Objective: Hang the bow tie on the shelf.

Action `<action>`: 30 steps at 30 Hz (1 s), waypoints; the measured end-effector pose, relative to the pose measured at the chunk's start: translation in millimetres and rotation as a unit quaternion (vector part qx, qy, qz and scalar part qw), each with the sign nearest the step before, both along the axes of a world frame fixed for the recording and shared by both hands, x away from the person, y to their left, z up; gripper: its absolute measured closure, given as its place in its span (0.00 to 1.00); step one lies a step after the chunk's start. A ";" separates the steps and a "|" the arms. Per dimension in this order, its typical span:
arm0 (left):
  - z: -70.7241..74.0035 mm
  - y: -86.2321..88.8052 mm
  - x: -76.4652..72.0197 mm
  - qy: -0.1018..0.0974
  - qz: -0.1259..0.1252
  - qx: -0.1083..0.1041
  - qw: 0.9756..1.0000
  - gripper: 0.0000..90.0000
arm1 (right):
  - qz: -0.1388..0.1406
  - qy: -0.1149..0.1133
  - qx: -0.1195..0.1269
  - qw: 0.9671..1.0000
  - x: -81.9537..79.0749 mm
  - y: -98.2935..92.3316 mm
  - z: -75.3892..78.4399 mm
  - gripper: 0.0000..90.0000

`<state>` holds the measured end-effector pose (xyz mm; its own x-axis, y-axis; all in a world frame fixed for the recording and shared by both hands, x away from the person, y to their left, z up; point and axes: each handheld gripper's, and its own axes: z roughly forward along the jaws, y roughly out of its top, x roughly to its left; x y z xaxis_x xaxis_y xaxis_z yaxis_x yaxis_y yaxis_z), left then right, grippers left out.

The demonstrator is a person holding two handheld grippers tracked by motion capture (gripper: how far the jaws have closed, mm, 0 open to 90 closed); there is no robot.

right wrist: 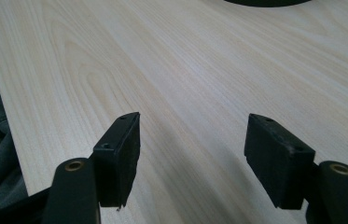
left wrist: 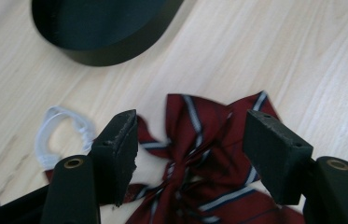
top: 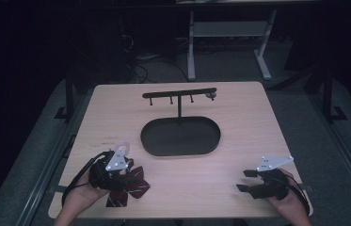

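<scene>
A: Nearest the lens, the left gripper (left wrist: 188, 154) is seen with its fingers (left wrist: 115, 154) spread apart, one to each side of a bow tie (left wrist: 199, 154); nothing is clamped.

B: Noted. The bow tie is dark red with pale and dark stripes, laid flat on the tabletop (top: 239, 179) near its front left edge. A loop of white strap (left wrist: 62, 133) is attached at its side.

A: From the high view, the left hand (top: 86, 195) is brought in from the bottom edge, gripper (top: 116, 165) angled forward and down over the bow tie (top: 128, 186).

B: The right hand (top: 291, 200) is held low at the front right, its gripper (top: 248, 181) pointed leftward across bare wood. Fingers (right wrist: 120, 154) are parted there too, with nothing between them.

A: Counts: two grippers, one bow tie, one strap loop.

B: One black oval tray (top: 180, 136) is recorded at the tabletop's middle, with one T-shaped stand (top: 179, 96) rising from its far rim. Four small pegs are counted under the crossbar.
</scene>
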<state>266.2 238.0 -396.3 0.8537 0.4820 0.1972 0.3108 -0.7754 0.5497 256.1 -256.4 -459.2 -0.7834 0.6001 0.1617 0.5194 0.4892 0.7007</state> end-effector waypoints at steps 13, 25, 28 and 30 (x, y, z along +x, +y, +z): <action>14.2 16.7 24.3 0.003 0.009 0.026 1.000 0.43 | 0.005 -0.008 -0.004 1.000 -0.2 0.8 1.7 0.39; 9.2 30.5 52.3 0.038 0.012 0.036 0.999 0.46 | 0.006 -0.010 -0.004 1.000 -0.5 0.6 2.4 0.39; 7.6 32.7 58.2 0.044 0.012 0.042 0.998 0.47 | 0.005 -0.009 -0.005 1.000 -0.4 1.0 2.6 0.39; 6.3 33.5 61.5 0.048 0.012 0.046 0.998 0.49 | 0.006 -0.010 -0.003 1.000 0.3 1.6 2.5 0.39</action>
